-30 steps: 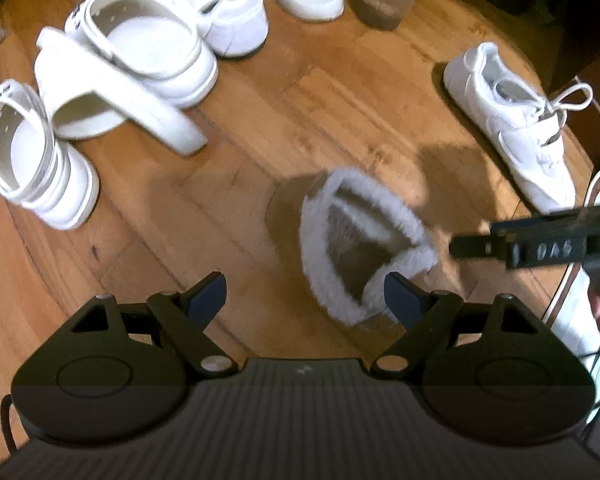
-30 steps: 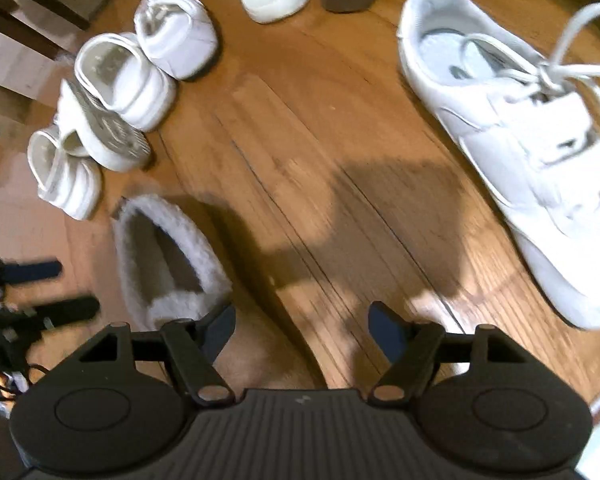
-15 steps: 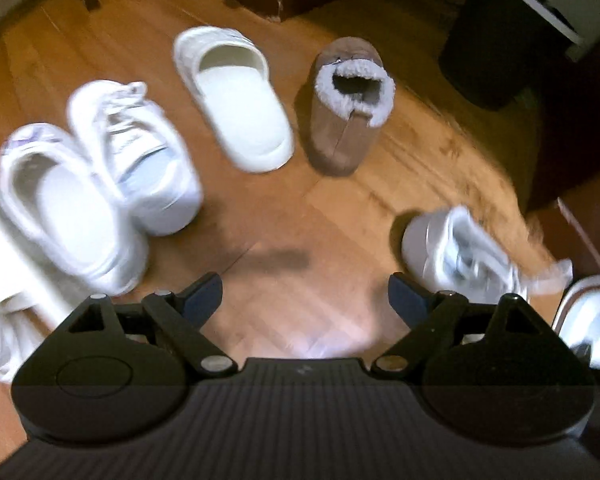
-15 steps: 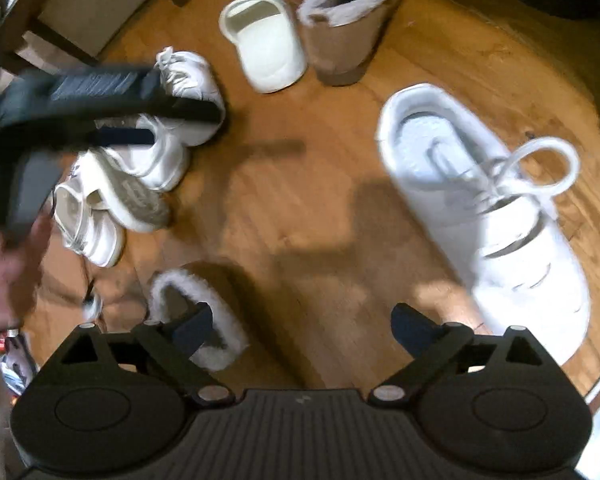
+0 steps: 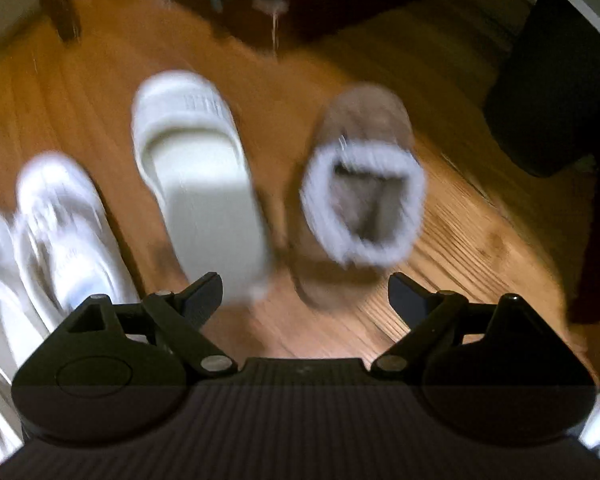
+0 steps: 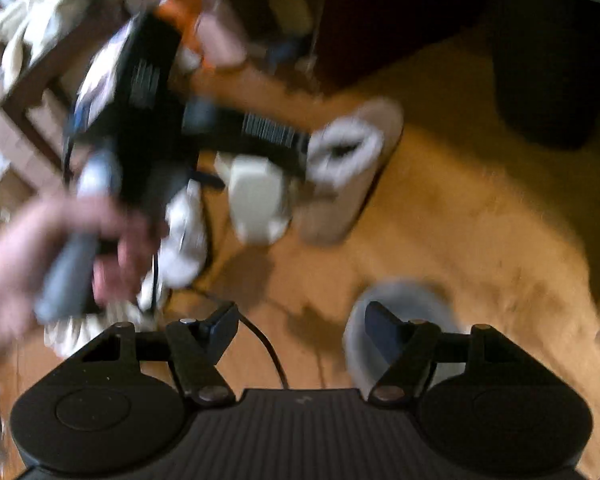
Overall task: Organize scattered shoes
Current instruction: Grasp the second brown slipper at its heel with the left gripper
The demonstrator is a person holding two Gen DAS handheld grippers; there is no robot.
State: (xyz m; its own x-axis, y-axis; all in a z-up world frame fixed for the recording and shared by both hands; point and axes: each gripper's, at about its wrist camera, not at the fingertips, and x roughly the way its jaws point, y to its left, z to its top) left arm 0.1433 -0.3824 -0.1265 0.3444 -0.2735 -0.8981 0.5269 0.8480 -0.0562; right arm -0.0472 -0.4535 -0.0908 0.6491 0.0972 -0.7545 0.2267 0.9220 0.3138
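The wooden floor [image 5: 460, 232] is carrying every shoe in sight, and both views are blurring with motion. A dark bin [image 5: 556, 92] is standing at the far right of the floor.

In the left wrist view, a brown slipper [image 5: 360, 200] with a pale fleece collar is sitting upright just ahead of the gripper, its toe pointing away. Just beside it on the left, a white slide sandal [image 5: 196, 184] is lying parallel, toe also pointing away. Further left, a white sneaker [image 5: 64, 232] is lying next to the sandal, with what is probably another white shoe at the frame edge.

The left gripper [image 5: 302, 294] is hanging spread wide above the floor, with nothing between its fingers.

In the right wrist view, the person's hand [image 6: 40, 252] is gripping the handle of the left gripper over the row of shoes. The right gripper [image 6: 300, 324] is closing, with only bare floor between its fingers; a grey-white shoe [image 6: 404, 304] is sitting behind its right finger, too smeared to identify.
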